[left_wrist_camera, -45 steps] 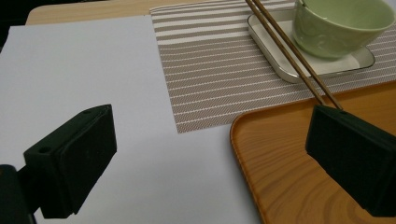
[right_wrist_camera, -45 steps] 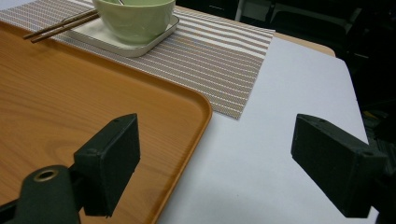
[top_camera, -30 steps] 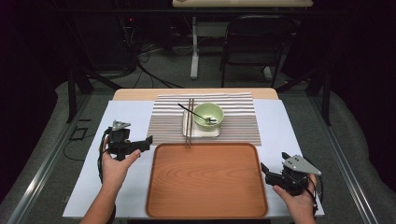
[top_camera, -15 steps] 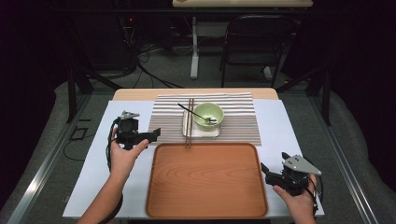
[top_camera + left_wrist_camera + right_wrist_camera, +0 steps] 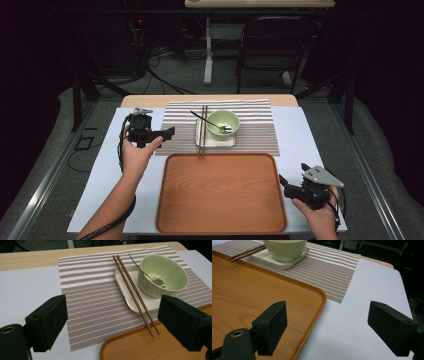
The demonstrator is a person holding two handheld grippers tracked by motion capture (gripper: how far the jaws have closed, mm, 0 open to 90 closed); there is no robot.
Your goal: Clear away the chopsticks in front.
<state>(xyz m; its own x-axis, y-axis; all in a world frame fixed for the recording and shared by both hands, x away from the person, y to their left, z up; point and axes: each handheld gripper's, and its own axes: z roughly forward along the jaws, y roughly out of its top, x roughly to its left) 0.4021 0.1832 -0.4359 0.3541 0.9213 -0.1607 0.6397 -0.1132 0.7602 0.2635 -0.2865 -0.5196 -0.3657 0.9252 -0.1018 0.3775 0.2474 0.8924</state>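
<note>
Two chopsticks [image 5: 135, 295] lie ahead of my left claw [image 5: 112, 322], just right of centre, tips on the tray [image 5: 150, 347]. Both claws wide, nothing held; right claw [image 5: 327, 327] straddles the tray edge.

Table [image 5: 300, 130] brightly lit from above, dark surrounding room, soft shadows, near tongs slightly blurred, mild graininess

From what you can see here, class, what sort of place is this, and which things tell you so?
Probably a lab or recording room staged as a dining setup: a striped brown-and-white placemat with a pale green bowl and brown wooden chopsticks sits on a table, while cables trail across the dark floor behind.
</note>
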